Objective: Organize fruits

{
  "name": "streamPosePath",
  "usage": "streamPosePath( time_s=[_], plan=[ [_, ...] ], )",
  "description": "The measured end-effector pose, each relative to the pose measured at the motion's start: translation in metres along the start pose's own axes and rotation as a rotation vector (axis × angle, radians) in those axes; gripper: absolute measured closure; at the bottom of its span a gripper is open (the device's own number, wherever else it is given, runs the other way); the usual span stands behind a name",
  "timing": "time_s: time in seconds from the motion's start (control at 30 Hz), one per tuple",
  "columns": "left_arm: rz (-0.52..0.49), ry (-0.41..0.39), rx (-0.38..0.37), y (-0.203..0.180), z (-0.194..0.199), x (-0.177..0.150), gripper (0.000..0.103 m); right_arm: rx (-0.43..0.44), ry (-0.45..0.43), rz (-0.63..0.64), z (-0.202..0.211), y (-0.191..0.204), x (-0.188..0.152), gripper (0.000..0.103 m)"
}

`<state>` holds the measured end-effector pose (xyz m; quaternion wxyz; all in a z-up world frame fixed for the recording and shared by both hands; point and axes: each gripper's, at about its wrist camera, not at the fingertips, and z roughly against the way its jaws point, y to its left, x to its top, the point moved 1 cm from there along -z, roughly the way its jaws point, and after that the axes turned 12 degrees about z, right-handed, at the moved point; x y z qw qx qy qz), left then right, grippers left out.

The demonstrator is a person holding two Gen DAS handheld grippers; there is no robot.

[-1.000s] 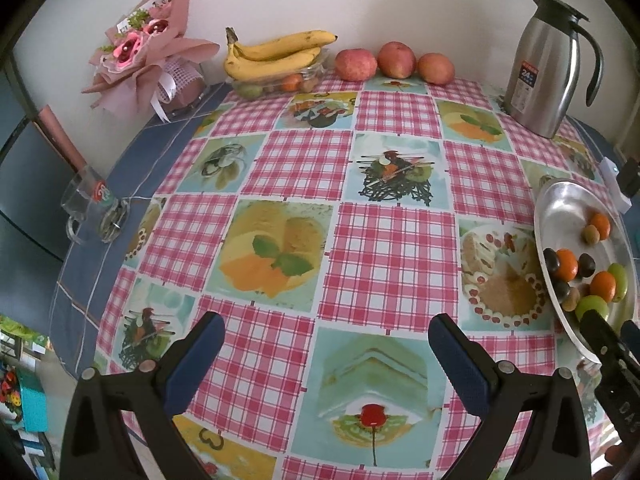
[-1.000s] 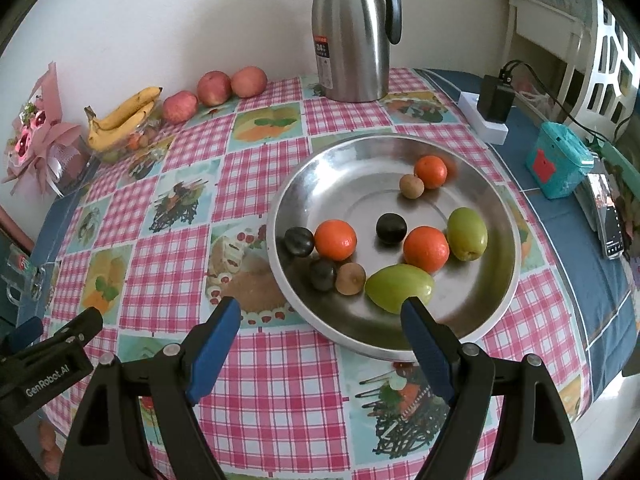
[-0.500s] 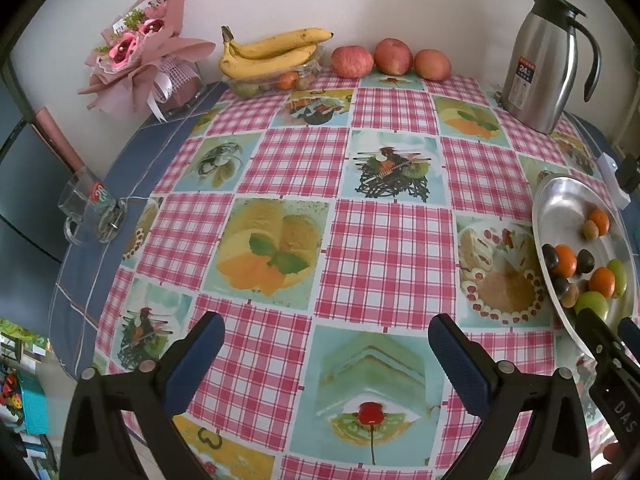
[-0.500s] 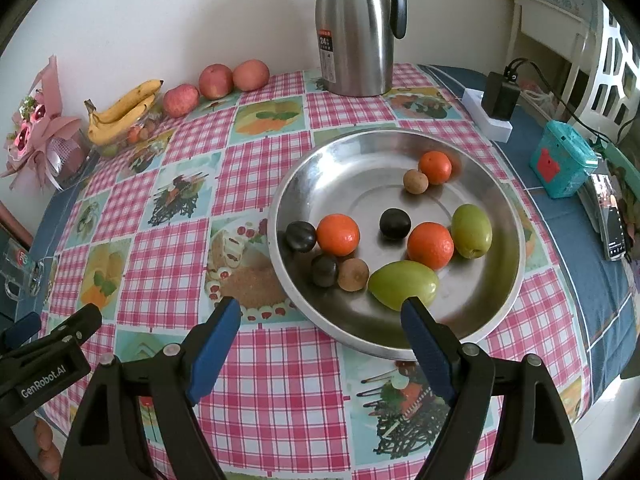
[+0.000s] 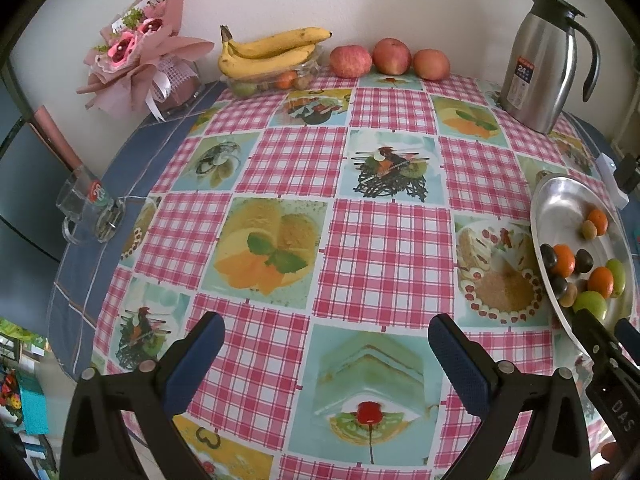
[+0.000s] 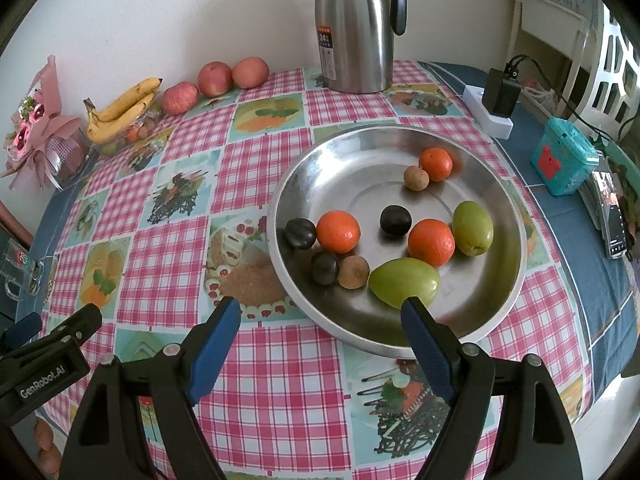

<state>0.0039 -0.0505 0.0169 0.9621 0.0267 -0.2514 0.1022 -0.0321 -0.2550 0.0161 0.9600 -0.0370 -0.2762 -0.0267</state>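
Right gripper (image 6: 320, 324), jaws apart and empty, hangs over the near rim of a steel tray (image 6: 500, 304) holding oranges (image 6: 338, 231), plums (image 6: 395, 220) and green fruit (image 6: 404, 282).

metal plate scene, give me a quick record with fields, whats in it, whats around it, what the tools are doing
plate: round metal plate on the checked tablecloth
oranges in plate: three, e.g.
green fruits in plate: two, e.g.
dark round fruits in plate: three, e.g.
small brown fruits in plate: two, e.g.
by the wall: bananas, three apples, steel thermos
left tool: open, empty, over the cloth
right tool: open, empty, at the plate's near rim
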Motion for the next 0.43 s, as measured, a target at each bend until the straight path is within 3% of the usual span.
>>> streamPosePath(
  time_s=[0.43],
  plan=[
    [-0.005,0.001,-0.006,-0.0004,-0.0001,-0.0001,0.000,0.000,0.005,-0.001,-0.0011,0.0001,-0.0001,0.020]
  ],
)
